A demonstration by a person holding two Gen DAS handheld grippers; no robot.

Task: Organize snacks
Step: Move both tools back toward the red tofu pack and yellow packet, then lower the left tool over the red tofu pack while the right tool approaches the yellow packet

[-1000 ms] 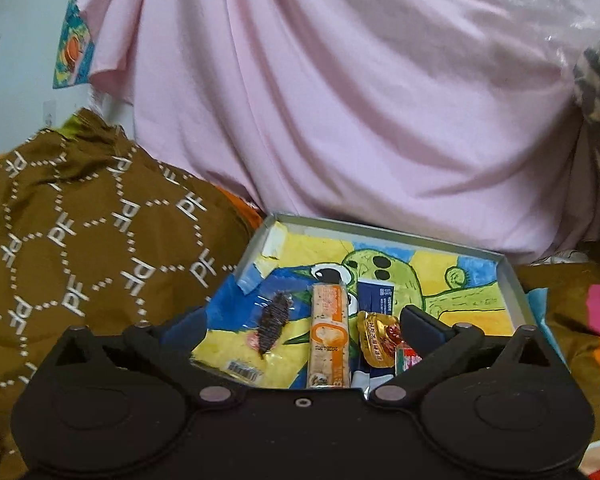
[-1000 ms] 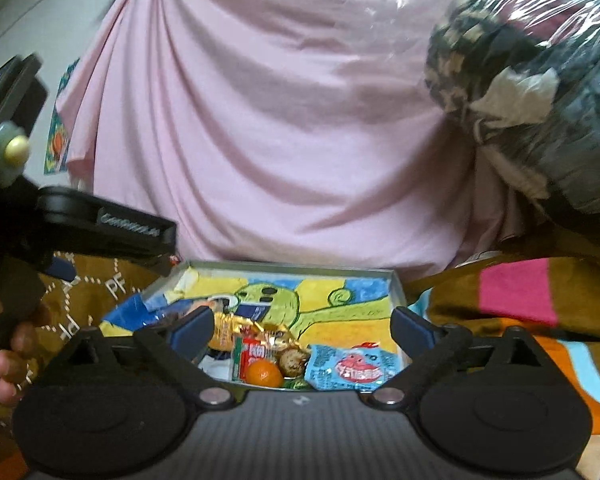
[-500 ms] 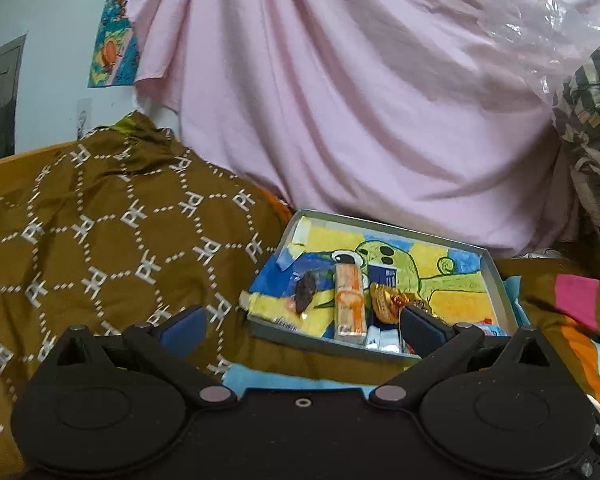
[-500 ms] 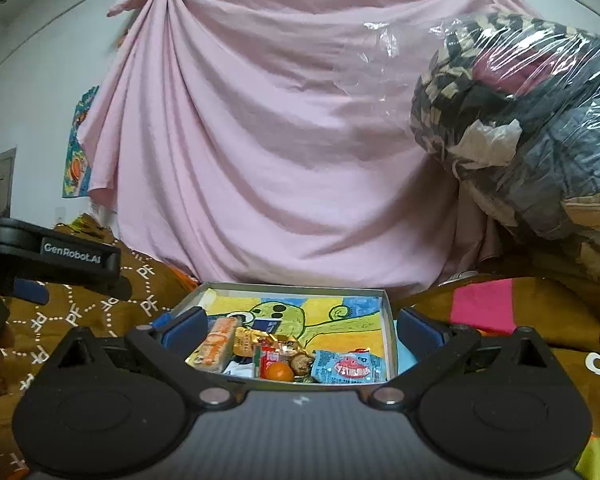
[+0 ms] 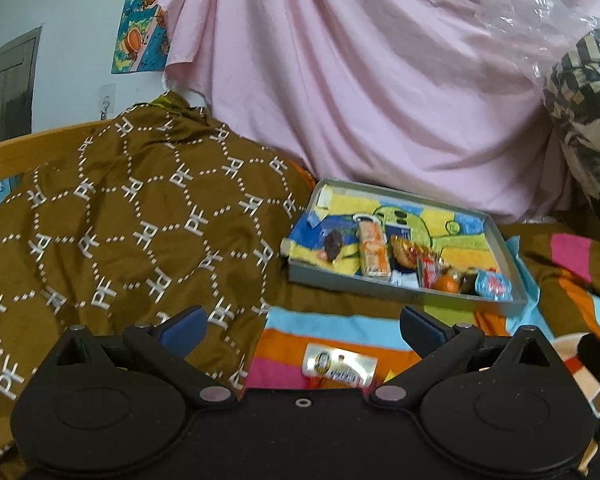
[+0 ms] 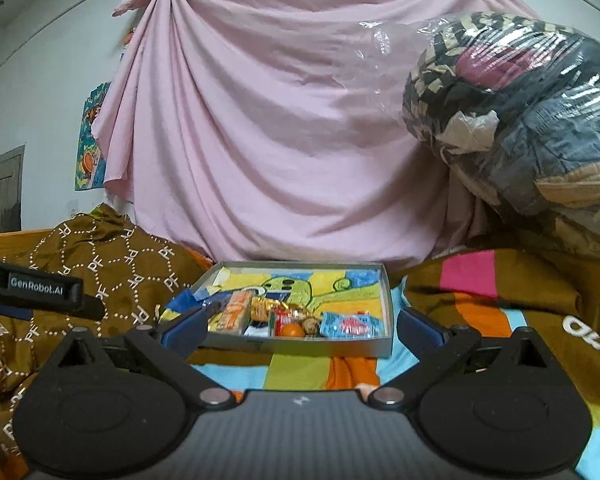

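Snacks fill the near edge of the shallow grey tray (image 5: 504, 256) on the bed: a dark clear-wrapped piece (image 5: 333, 243), an orange bar (image 5: 374, 254), crinkly gold foil (image 5: 405, 249), a small orange ball (image 5: 446, 283), a blue packet (image 5: 494, 285). One shiny silver packet (image 5: 340, 367) lies outside on the striped blanket (image 5: 284, 344), likely next. Left tool (image 5: 302, 326) and right tool (image 6: 300, 330) gape empty.

Home bedroom: a bed is covered by a striped blanket (image 6: 300, 368) and brown quilt (image 5: 112, 248). A pink sheet (image 6: 284, 128) is hung on the wall beside a cartoon poster (image 5: 140, 20); bagged clothes (image 6: 520, 120) are piled nearby.
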